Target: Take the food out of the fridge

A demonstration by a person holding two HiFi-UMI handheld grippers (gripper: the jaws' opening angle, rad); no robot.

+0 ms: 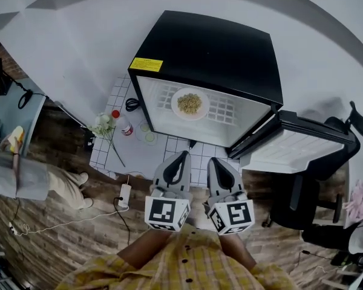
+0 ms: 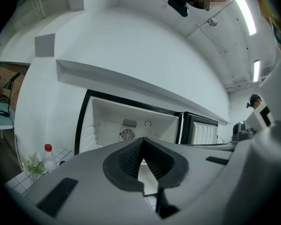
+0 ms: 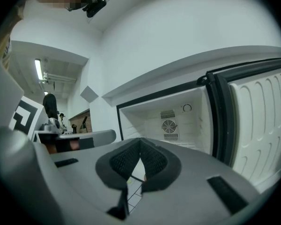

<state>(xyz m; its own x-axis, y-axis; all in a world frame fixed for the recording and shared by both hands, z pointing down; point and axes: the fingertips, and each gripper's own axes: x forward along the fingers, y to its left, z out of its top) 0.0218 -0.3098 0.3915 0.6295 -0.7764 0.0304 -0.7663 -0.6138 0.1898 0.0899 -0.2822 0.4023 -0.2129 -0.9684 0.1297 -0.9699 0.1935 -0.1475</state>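
Note:
A black mini fridge [image 1: 212, 53] stands open on the floor, its door [image 1: 296, 147] swung out to the right. Inside, a white plate of yellowish food [image 1: 189, 103] rests on the wire shelf. My left gripper [image 1: 181, 157] and right gripper [image 1: 215, 162] hover side by side just in front of the fridge opening, short of the plate. Both are shut with nothing between the pads. The left gripper [image 2: 143, 139] faces the white fridge interior [image 2: 131, 118]. The right gripper [image 3: 140, 139] faces the same interior [image 3: 171, 121]. The jaws hide the plate in both gripper views.
A white tiled mat [image 1: 109, 153] lies under the fridge front, with a red-capped bottle [image 1: 123, 124], white flowers [image 1: 103, 125] and small green discs [image 1: 146, 132] on it. A power strip [image 1: 124, 195] lies on the wood floor. A black chair [image 1: 327, 186] stands right; a person [image 1: 24, 177] sits left.

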